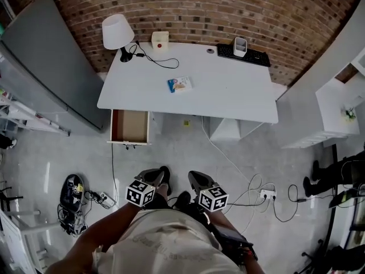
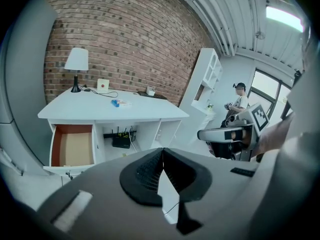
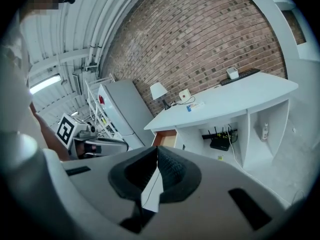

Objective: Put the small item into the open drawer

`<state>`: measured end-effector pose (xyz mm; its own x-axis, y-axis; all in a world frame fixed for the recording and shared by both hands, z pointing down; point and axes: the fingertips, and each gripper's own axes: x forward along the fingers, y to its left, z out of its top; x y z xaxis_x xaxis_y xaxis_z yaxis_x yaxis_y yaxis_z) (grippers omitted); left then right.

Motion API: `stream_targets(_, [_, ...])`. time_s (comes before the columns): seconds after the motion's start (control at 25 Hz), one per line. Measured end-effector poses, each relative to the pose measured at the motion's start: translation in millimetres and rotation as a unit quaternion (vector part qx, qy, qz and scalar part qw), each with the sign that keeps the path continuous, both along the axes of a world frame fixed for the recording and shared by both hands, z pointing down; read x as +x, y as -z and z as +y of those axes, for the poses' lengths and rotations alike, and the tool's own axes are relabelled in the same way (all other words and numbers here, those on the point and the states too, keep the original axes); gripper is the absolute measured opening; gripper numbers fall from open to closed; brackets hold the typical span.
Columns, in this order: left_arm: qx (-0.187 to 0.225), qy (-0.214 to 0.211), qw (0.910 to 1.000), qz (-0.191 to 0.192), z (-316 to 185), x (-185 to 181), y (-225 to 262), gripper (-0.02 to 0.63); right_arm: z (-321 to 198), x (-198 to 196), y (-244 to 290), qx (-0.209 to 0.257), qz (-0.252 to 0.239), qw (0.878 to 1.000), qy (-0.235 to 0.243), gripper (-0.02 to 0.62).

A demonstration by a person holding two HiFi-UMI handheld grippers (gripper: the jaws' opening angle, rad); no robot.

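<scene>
While left claw (image 1: 153, 178) and right claw (image 1: 197, 180) sit clenched and empty, well short of the tabletop (image 1: 228, 90) bearing the small item (image 1: 179, 84), step reads as approach; next likely needs one claw unclenched over it.

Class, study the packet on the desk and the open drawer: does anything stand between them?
Nothing visible does. The packet lies on the bare desk; the drawer stands pulled out under the desk's front edge, left of the packet, its top uncovered.

White desk (image 1: 228, 90), brown drawer (image 1: 130, 125), seemingly blue item (image 1: 179, 84)
</scene>
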<state>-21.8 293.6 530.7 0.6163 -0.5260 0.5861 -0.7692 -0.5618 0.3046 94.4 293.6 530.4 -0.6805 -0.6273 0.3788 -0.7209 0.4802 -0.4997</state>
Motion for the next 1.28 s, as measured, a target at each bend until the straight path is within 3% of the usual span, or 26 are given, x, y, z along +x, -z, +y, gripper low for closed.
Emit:
stream_targets(0.52, [0.012, -0.002, 0.9998, 0.014, -84, -19, 4, 0.006, -67, -11, 9, -0.001, 0.021, 1.0, -0.018, 0.006])
stream_targets(1.28, [0.04, -0.095, 0.9931, 0.054, -197, 18, 25, 0.006, -150, 13, 32, 0.01, 0.057, 0.993, -0.106, 0.006])
